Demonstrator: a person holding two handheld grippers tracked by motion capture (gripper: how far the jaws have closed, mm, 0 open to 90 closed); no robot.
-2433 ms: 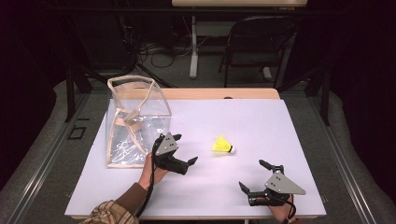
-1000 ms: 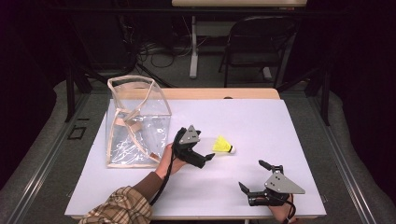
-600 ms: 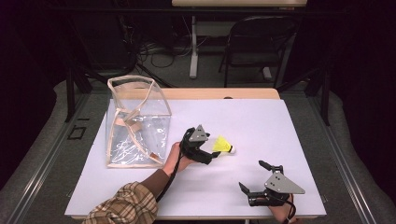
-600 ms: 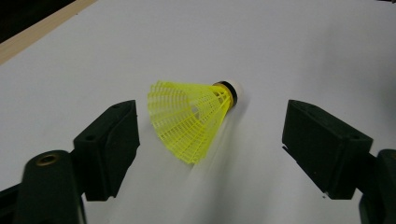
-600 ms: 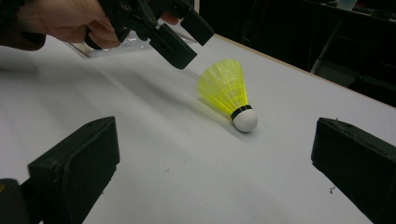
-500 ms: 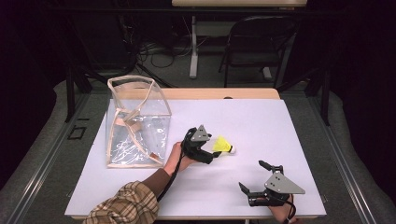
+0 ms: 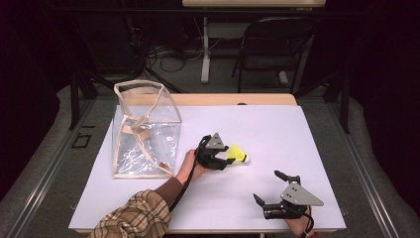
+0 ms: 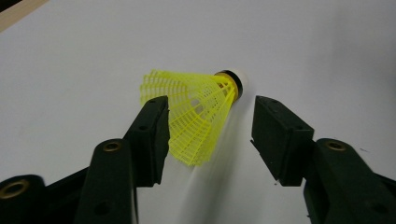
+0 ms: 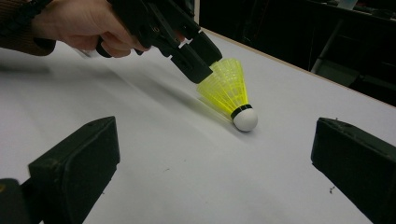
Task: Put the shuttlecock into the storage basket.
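While the right tool [image 7: 272,188] rests wide open at the near edge of the bench [image 7: 297,134], well apart from the work, the left tool [image 8: 210,135] straddles the yellow shuttlecock [image 8: 198,109], its jaws just closing but only one touching the skirt. It lies on its side, cork pointing away from that tool. Farther left stands a clear bag [image 7: 143,129]; dark room beyond.
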